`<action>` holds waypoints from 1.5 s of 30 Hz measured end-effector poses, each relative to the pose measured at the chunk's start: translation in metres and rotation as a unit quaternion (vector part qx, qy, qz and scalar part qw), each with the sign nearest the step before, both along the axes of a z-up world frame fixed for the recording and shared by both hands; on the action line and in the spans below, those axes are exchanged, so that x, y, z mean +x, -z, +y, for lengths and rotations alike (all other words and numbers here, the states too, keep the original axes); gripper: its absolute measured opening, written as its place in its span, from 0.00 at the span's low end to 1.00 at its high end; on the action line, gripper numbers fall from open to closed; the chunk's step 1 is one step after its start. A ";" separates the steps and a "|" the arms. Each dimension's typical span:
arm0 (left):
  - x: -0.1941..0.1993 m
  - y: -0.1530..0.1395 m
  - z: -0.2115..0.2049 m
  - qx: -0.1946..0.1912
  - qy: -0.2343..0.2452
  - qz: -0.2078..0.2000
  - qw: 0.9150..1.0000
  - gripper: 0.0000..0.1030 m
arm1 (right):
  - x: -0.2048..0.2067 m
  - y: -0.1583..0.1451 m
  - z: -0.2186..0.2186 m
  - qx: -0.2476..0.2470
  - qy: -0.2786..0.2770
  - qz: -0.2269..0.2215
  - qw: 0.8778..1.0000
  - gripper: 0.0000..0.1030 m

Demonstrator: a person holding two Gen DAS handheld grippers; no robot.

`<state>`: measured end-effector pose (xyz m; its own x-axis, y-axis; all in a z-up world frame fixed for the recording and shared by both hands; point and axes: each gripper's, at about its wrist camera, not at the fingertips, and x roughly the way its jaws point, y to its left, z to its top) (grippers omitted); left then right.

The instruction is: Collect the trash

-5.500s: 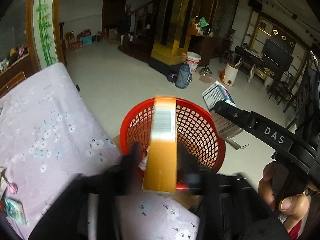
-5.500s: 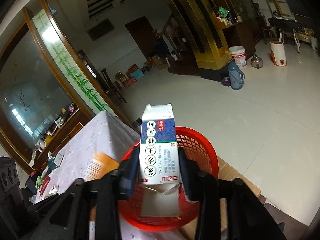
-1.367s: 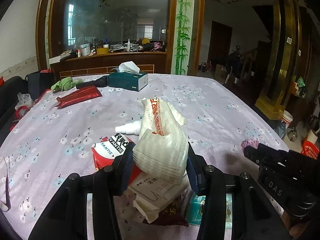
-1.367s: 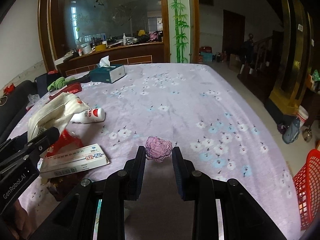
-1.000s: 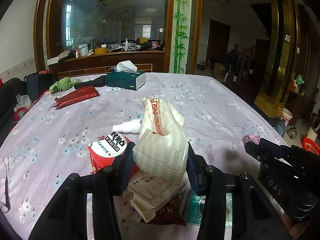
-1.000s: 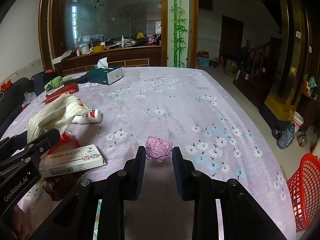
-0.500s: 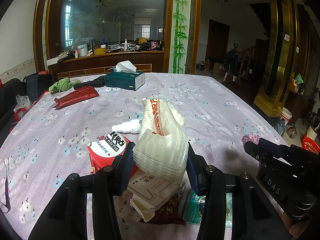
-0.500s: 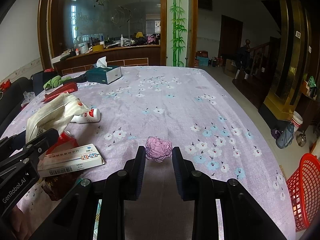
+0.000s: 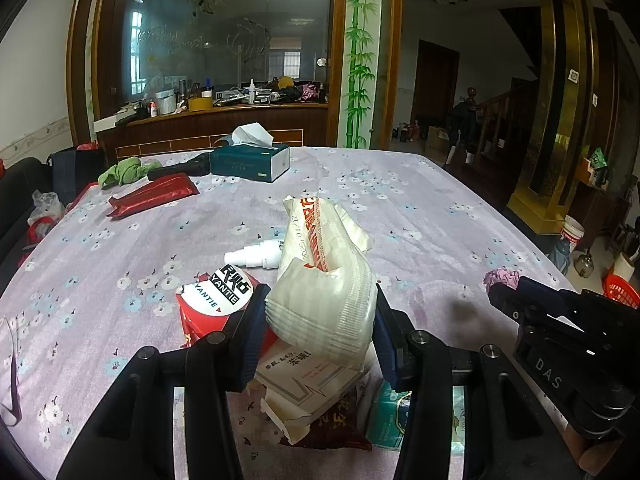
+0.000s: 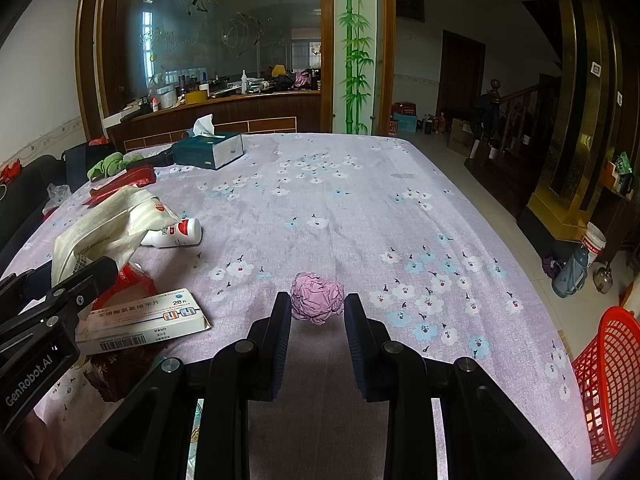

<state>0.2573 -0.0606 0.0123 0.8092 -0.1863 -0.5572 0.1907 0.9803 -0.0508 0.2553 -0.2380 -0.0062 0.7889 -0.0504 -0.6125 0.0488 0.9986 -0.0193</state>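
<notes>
In the left wrist view my left gripper point(image 9: 318, 312) is shut on a cream wrapper with red print point(image 9: 320, 280), held just above a heap of trash on the lilac flowered tablecloth point(image 9: 400, 208). In the right wrist view my right gripper point(image 10: 317, 306) is shut on a crumpled pink paper ball point(image 10: 317, 298) over the table's near edge. The red mesh basket point(image 10: 612, 384) stands on the floor off the table's right corner. The left view also catches the pink paper ball point(image 9: 499, 278) at the right gripper's tip.
Under the left gripper lie a red YANTIE packet point(image 9: 218, 302), a white medicine box point(image 10: 144, 320), a dark red bag point(image 9: 336, 428) and a white bottle point(image 10: 176, 234). A teal tissue box point(image 9: 250, 162), red foil bag point(image 9: 154, 196) and green cloth point(image 9: 120, 172) sit at the far left.
Five seconds ago both grippers held cartons over the red basket; now each holds a new piece over the table. Over the last second both have barely moved, lifting slightly.
</notes>
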 end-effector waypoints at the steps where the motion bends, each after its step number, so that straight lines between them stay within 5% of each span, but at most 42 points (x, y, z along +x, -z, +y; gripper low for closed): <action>1: 0.000 0.000 0.000 0.000 0.000 0.000 1.000 0.45 | 0.000 0.000 0.000 0.000 0.000 0.000 1.000 0.28; 45: 0.002 -0.009 -0.004 -0.012 0.014 0.002 1.000 0.45 | -0.008 -0.006 -0.018 0.027 0.036 0.032 0.998 0.28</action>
<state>0.2595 -0.0646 0.0215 0.8017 -0.2223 -0.5549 0.2173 0.9731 -0.0759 0.2471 -0.2564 -0.0004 0.7433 -0.0711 -0.6651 0.1215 0.9921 0.0297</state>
